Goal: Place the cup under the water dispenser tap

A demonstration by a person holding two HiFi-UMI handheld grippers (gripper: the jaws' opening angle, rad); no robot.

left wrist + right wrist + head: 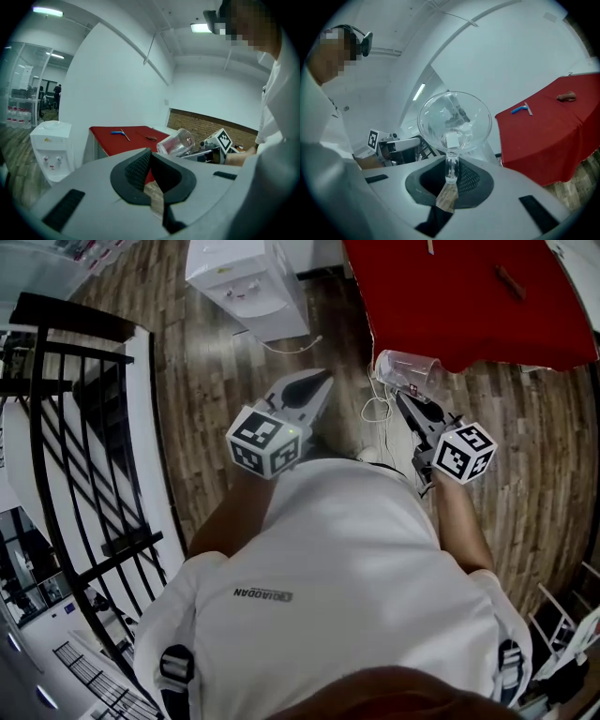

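Observation:
A clear plastic cup (405,369) lies on its side in the air, its rim pinched by my right gripper (403,397), which is shut on it. In the right gripper view the cup (454,121) opens toward the camera above the closed pads (461,180). The white water dispenser (246,282) stands on the wooden floor ahead and to the left, well apart from the cup. My left gripper (319,382) points toward it with jaws together and nothing in them. From the left gripper view, the dispenser (49,150) is at the left and the cup (176,143) at the right.
A table under a red cloth (469,296) stands ahead on the right, with a blue tool (520,110) on it. A white cable (375,411) lies on the floor below the cup. A black railing (66,427) runs along the left.

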